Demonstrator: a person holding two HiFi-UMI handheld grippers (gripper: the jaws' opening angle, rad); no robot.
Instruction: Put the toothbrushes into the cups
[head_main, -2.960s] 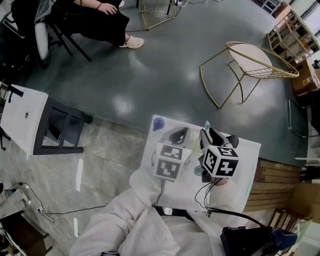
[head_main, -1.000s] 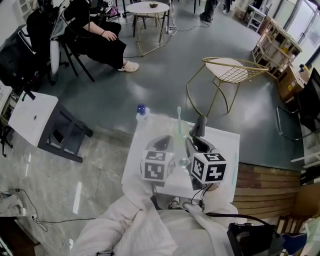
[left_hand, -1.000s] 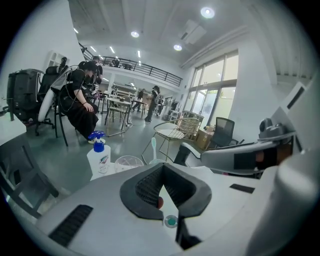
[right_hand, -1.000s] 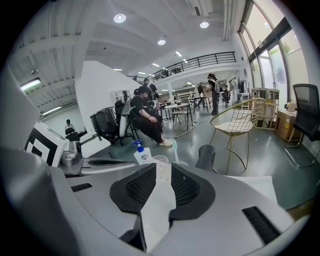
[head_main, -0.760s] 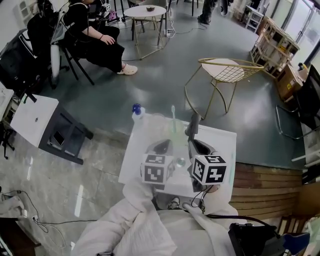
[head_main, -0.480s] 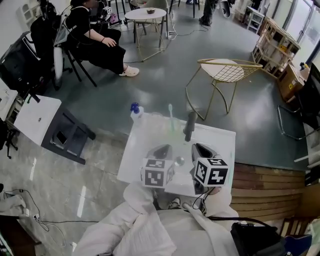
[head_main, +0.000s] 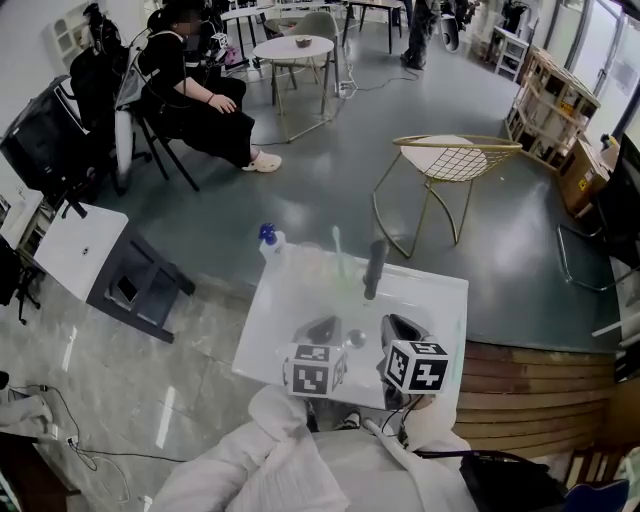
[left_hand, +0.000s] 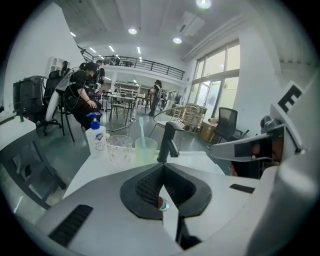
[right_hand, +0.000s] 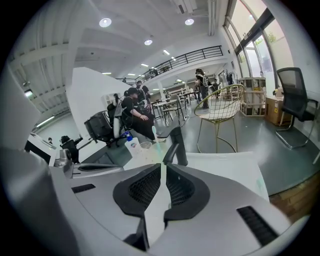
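Observation:
A pale green toothbrush (head_main: 337, 250) stands upright in the green cup (head_main: 343, 272) at the far side of the white table (head_main: 430, 300). A clear empty cup (head_main: 306, 262) stands just to its left. In the left gripper view the toothbrush (left_hand: 141, 131) rises from the green cup (left_hand: 145, 150) beside the clear cup (left_hand: 119, 148). My left gripper (head_main: 324, 325) hovers over the table's near half, shut and empty. My right gripper (head_main: 396, 322) hovers next to it, its jaws almost together with nothing between them. Both are well short of the cups.
A black faucet (head_main: 373, 268) stands right of the cups, and a soap pump bottle (head_main: 268, 241) stands at the far left corner. A small round drain plug (head_main: 355, 337) lies between the grippers. A gold wire chair (head_main: 445, 165) stands beyond the table, and a person (head_main: 190, 90) sits at the far left.
Both grippers have drawn back from the cups and faucet toward the table's near edge. The toothbrush stays standing in the green cup.

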